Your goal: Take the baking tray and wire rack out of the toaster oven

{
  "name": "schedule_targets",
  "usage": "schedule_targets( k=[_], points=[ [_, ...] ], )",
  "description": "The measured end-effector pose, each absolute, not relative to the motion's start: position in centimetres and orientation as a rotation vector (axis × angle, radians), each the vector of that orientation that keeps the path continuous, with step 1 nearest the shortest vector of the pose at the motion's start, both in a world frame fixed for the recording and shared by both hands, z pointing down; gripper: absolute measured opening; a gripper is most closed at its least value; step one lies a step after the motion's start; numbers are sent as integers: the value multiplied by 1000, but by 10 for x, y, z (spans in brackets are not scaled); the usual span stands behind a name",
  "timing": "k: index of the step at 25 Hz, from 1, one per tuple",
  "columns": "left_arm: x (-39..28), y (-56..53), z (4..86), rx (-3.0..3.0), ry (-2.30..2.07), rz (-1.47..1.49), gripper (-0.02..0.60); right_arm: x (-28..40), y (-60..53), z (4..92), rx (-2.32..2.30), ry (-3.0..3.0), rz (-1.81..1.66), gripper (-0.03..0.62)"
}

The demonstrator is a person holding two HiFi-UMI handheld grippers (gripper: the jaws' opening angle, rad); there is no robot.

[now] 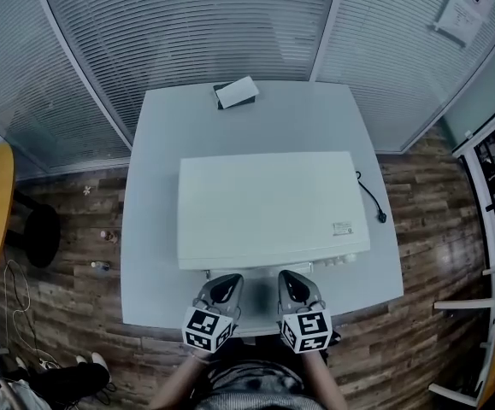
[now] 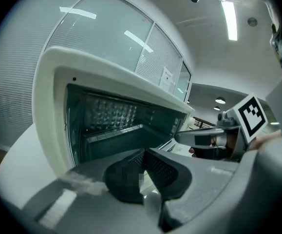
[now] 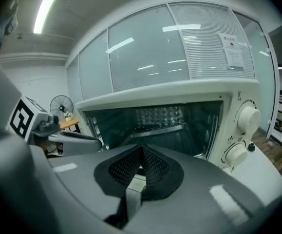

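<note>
The left gripper (image 1: 226, 282) and right gripper (image 1: 289, 280) hover clenched and empty, facing the toaster oven (image 1: 268, 207). They are likely lined up to reach inside.

Oven (image 1: 273, 207) ahead of the left gripper (image 1: 226, 282) and right gripper (image 1: 291, 280): white casing, dark interior, dimpled back wall (image 3: 160, 115). Grippers: grey bodies, black cross-hatched pads (image 3: 155, 165), black-and-white square-patterned cubes (image 1: 207, 328). Table (image 1: 157, 229) beneath them: pale grey. Floor (image 1: 418, 229): brown wood planks.

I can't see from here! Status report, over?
Left gripper and right gripper shut, empty. Dark metal tray inside white boxy toaster oven, untouched. Can't tell if oven is open.
</note>
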State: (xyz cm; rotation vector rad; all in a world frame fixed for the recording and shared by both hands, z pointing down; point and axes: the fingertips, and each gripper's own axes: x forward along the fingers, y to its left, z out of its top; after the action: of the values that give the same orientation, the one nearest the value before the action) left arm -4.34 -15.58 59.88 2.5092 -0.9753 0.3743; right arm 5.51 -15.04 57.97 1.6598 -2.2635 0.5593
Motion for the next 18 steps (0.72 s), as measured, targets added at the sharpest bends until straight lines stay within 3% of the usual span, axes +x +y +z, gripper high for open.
schedule_targets(
  k=[6,11,13,16,18],
  points=[
    [-45,-156,629,2400,-948,333,5,62,-149,609,1655,-2199,672,3],
    [-50,-156,659,1954,-837,-44,5,61,-150,634,1618,-2198,982,12],
    [-50,-154,669,1876,-800,-100,98,61,-149,643,1598,-2197,1104,55],
    [-51,-157,681,1788,-792,-176,98,65,-152,653,1623,-2185,1264,83],
    [-52,-160,685,1753,-786,-208,143,67,-156,655,1636,-2198,1377,110]
  ],
)
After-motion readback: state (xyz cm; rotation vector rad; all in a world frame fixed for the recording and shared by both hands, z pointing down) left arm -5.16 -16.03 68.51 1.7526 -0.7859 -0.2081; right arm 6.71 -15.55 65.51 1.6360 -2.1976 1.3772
